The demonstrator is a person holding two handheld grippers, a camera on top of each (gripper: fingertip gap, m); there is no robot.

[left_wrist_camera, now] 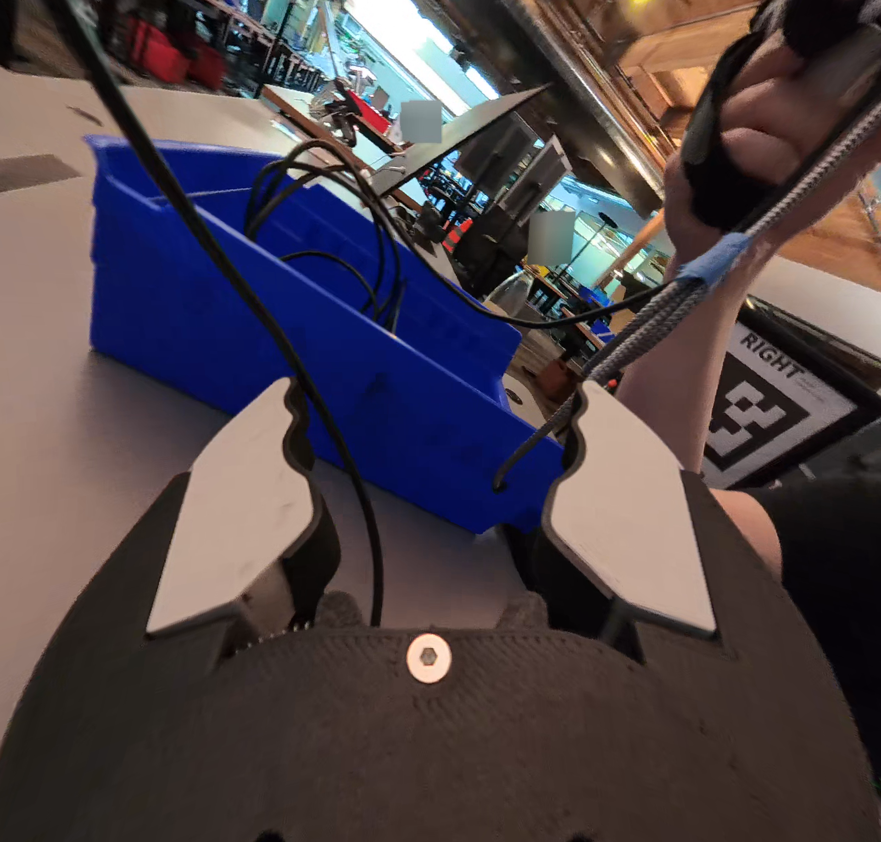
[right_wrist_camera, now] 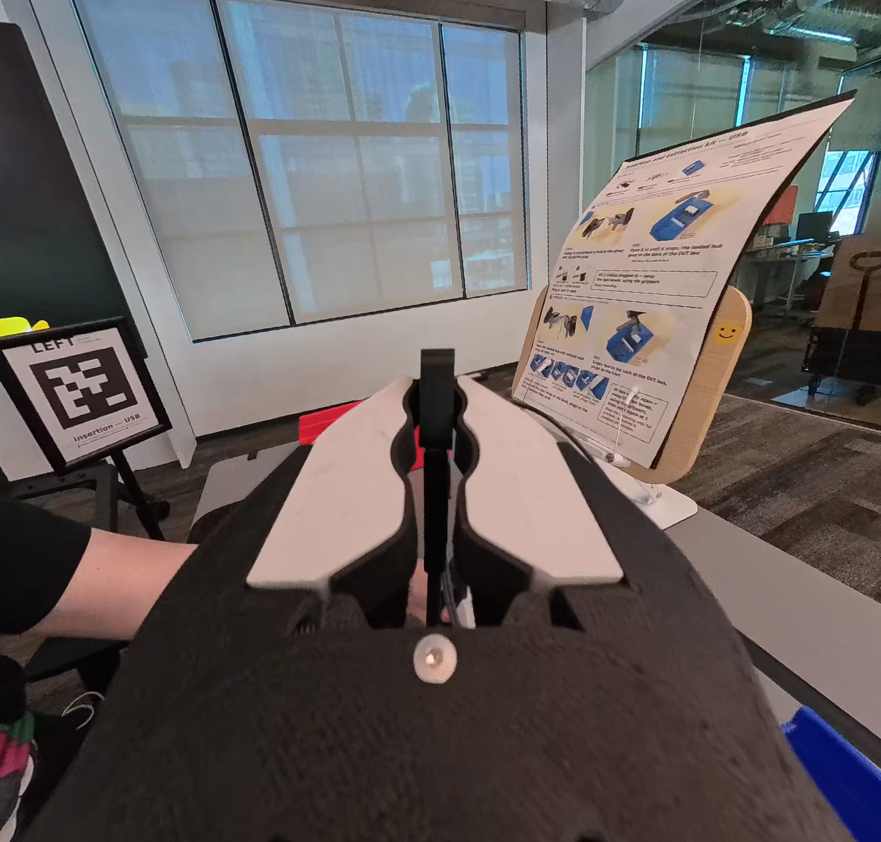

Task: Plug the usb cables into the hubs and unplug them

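My left gripper (left_wrist_camera: pixel 438 394) is open and empty, hovering low over the grey table (left_wrist_camera: pixel 95 461) in front of a blue bin (left_wrist_camera: pixel 229 342). Black cables (left_wrist_camera: pixel 381 256) loop out of the bin. A thin black cable (left_wrist_camera: pixel 267 304) hangs loosely between the open fingers. A grey braided cable (left_wrist_camera: pixel 634 337) with a blue tape band runs down past the right fingertip. My right gripper (right_wrist_camera: pixel 436 390) is shut on a slim black USB piece (right_wrist_camera: pixel 436 370) seen edge-on, raised above the table. I cannot tell whether it is a plug or a hub.
A person's gloved hand (left_wrist_camera: pixel 763 118) and forearm (left_wrist_camera: pixel 667 413) are at the right of the left wrist view, by a marker board (left_wrist_camera: pixel 763 409). The right wrist view shows an instruction sheet on a wooden stand (right_wrist_camera: pixel 667 270), another marker board (right_wrist_camera: pixel 81 390), a red object (right_wrist_camera: pixel 329 425) and a blue bin corner (right_wrist_camera: pixel 829 771).
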